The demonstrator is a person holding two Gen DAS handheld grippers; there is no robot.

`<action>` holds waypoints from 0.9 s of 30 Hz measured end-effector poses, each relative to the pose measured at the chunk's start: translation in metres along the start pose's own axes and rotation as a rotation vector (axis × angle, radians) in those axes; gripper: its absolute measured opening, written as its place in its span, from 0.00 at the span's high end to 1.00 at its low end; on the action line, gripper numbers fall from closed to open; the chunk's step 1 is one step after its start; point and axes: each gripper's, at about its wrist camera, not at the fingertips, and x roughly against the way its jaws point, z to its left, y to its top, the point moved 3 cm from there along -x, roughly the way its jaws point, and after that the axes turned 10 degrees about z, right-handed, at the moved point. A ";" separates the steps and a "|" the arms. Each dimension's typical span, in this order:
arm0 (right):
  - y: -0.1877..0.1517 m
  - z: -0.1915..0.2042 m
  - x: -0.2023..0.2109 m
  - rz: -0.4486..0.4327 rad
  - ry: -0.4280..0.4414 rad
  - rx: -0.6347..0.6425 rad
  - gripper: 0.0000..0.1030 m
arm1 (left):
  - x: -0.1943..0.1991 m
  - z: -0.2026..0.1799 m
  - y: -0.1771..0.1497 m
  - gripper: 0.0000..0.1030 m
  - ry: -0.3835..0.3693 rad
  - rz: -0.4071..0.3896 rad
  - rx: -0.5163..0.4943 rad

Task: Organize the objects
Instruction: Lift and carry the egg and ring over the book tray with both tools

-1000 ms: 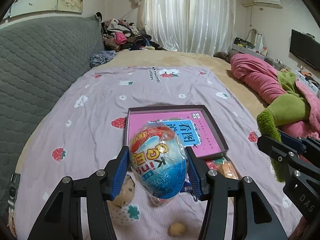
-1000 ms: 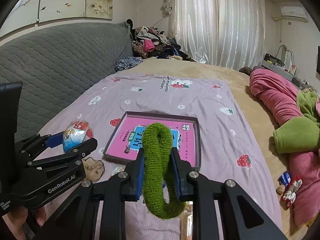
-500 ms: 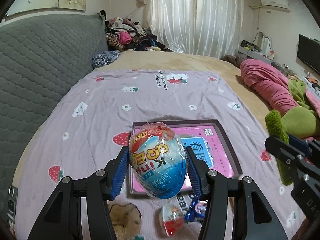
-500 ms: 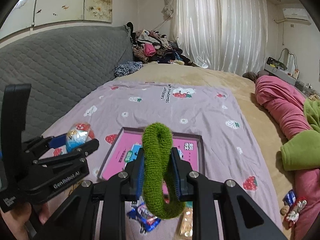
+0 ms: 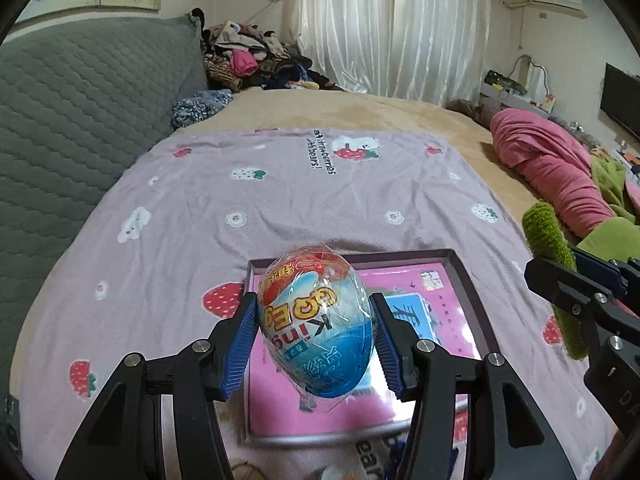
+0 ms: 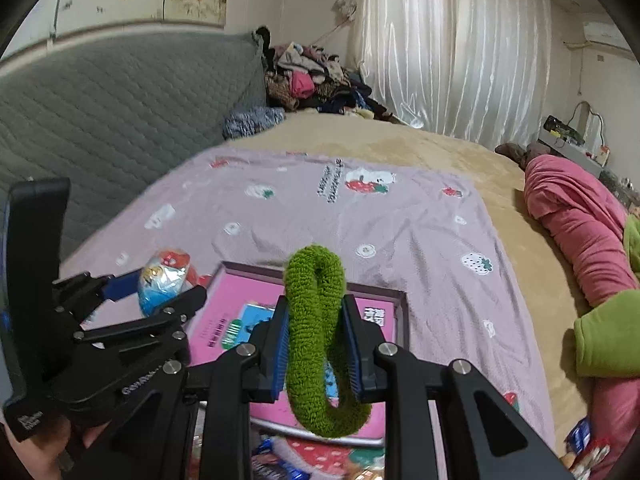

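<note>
Carrying toward the pink tray [image 5: 460, 258] at lower centre for sorting: left gripper [image 5: 316, 344] clamped on wrapped egg [image 5: 316, 332], right gripper [image 6: 316, 344] pinching green scrunchie [image 6: 316, 320].

Both grippers loaded, side by side, angled downward

The left gripper [image 5: 316, 344] has its jaws clamped on a wrapped egg; the right gripper [image 6: 316, 344] (jaws much narrower) pinches a green fuzzy loop.
</note>
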 end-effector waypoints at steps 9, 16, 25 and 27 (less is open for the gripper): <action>0.005 -0.018 -0.061 0.071 0.020 0.002 0.76 | -0.072 0.007 0.012 0.45 -0.003 0.067 0.033; 0.002 -0.026 -0.116 0.139 0.046 0.001 0.76 | -0.120 0.014 0.008 0.45 0.036 0.110 0.043; 0.000 -0.041 -0.177 0.228 0.097 -0.042 0.76 | -0.163 0.012 0.012 0.45 0.069 0.180 0.026; -0.001 -0.042 -0.188 0.258 0.121 -0.061 0.76 | -0.169 0.013 0.013 0.45 0.075 0.191 0.022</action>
